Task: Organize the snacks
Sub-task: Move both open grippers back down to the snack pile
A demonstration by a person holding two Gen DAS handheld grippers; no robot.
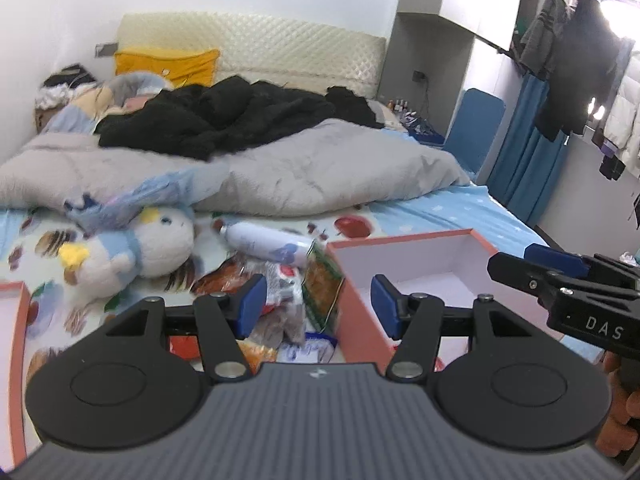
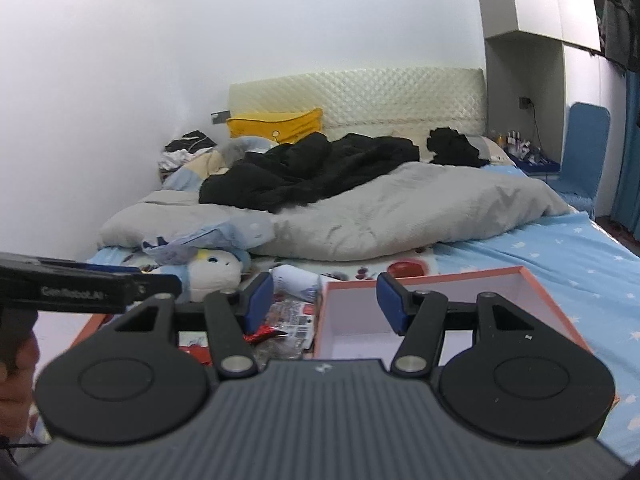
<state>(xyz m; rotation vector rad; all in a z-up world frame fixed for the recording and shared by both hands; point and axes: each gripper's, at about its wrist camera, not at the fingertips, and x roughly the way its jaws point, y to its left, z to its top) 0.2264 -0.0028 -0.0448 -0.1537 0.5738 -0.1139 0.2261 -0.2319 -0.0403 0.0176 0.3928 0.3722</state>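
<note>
Blue-padded left gripper (image 1: 318,304), right gripper (image 2: 324,300) half-open (both empty)

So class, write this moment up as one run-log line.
left claw: open, empty | right claw: open, empty | snack packets: piled on bed beside box | orange-rimmed box: looks empty | step: nothing picked up yet

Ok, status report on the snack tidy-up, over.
Left gripper and right gripper open, empty. Snack packets piled loose on the bed beside the pink box, box empty. Plush toy and white bottle crowd the pile.
</note>
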